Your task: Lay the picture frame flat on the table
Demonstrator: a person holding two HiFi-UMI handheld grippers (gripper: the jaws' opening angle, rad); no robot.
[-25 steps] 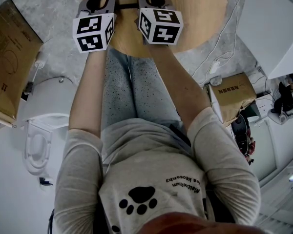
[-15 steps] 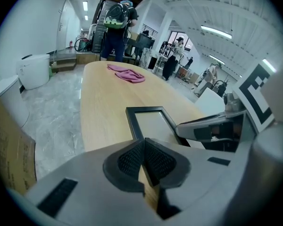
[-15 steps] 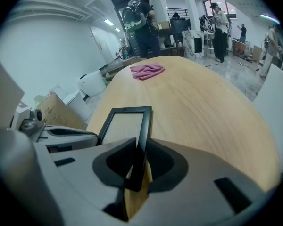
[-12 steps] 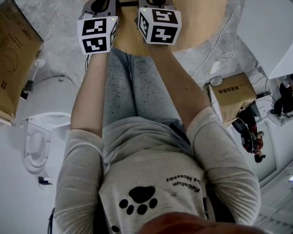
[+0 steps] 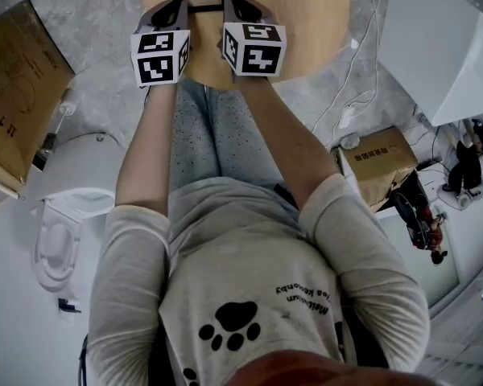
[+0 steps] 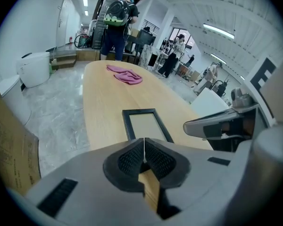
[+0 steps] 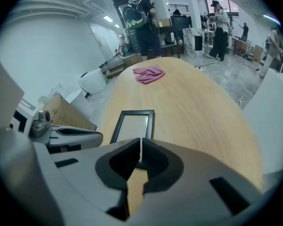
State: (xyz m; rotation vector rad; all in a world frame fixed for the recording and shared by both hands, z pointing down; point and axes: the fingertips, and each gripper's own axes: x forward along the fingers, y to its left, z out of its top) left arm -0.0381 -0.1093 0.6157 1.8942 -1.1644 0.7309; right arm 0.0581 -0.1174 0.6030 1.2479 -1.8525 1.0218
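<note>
The black picture frame [image 6: 144,125] [image 7: 133,125] lies flat on the pale wooden table [image 6: 104,98], just beyond both grippers. In the head view its near end [image 5: 201,8] shows between the two marker cubes. My left gripper [image 6: 144,145] is shut, its ribbed pads meeting with nothing between them. My right gripper [image 7: 141,147] has just been closing; its pads now meet and hold nothing. Both hang a little above the table's near edge, side by side, clear of the frame. Each shows in the other's view, the right gripper [image 6: 217,126] and the left gripper [image 7: 70,136].
A pink cloth [image 6: 126,74] [image 7: 149,74] lies far down the table. Cardboard boxes stand on the floor at left [image 5: 16,95] and right [image 5: 382,163], with a white appliance [image 5: 72,183] and cables [image 5: 354,95]. People [image 6: 115,22] stand beyond the table's far end.
Both grippers have lifted slightly off the frame's near end and now sit a little closer together. The frame stays flat on the table.
</note>
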